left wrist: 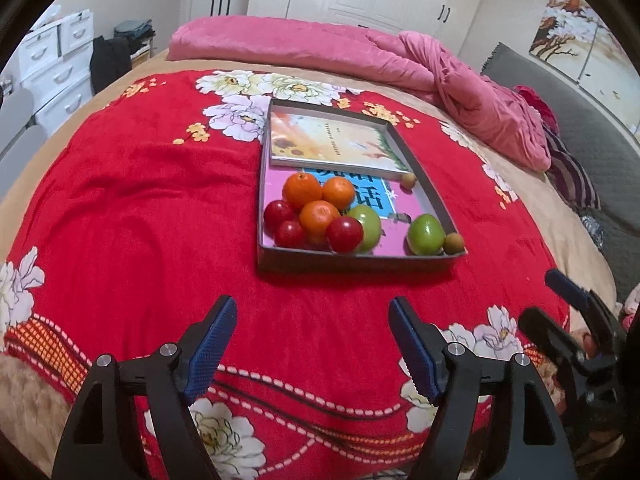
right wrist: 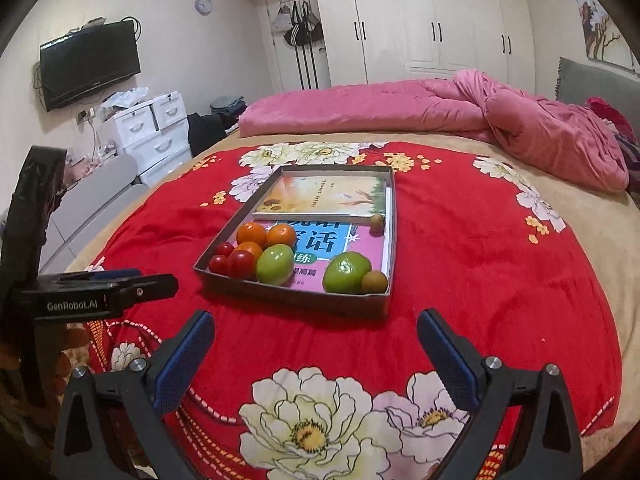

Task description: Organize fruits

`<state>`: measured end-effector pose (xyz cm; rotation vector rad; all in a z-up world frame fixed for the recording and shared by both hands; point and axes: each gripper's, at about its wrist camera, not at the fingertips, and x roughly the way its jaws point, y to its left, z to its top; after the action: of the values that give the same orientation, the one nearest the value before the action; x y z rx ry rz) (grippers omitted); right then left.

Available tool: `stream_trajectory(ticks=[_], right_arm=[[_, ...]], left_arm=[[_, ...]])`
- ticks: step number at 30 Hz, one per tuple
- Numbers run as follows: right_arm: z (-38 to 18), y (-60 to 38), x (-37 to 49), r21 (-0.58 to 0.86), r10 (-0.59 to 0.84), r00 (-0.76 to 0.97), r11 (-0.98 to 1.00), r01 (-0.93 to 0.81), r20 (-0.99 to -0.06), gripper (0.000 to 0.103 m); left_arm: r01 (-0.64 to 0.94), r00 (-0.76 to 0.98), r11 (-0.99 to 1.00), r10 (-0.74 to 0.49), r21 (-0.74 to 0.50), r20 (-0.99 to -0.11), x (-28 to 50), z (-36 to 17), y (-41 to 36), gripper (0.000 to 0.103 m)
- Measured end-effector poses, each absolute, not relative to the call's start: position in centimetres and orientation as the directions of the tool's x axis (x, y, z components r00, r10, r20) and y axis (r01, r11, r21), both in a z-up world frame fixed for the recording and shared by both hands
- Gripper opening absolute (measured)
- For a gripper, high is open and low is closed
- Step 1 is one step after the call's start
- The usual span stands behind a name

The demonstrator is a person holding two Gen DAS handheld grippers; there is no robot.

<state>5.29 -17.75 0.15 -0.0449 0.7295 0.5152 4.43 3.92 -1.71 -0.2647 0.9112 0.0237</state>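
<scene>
Both grippers hover over the red floral blanket (right wrist: 460, 260), empty: the left gripper (left wrist: 312, 344) has its jaws well apart, the right gripper (right wrist: 316, 356) wider still. All fruit lies in the shallow box (right wrist: 390, 240) at twelve o'clock from each gripper. Sorting looks nearly done: oranges (left wrist: 302, 190) and small red fruits (left wrist: 344, 234) cluster at the box's nine o'clock side with one green fruit (left wrist: 366, 226); another green fruit (left wrist: 425, 234) sits apart at four o'clock beside a small brown fruit (left wrist: 454, 243), and a second brown one (left wrist: 408, 180) near the books (left wrist: 332, 140). Skins look smooth, glossy, round.
</scene>
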Motion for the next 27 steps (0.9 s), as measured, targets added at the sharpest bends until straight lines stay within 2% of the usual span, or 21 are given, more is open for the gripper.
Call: stream_trajectory(ticks=[27], right_arm=[[-0.5,-17.3,5.1,0.114,0.423,0.625,0.874,-0.471,-0.656,0.102]], left_arm=[[-0.117,0.617,0.973,-0.087,-0.201,-0.782,4.1,-1.8,2.8,0.079]])
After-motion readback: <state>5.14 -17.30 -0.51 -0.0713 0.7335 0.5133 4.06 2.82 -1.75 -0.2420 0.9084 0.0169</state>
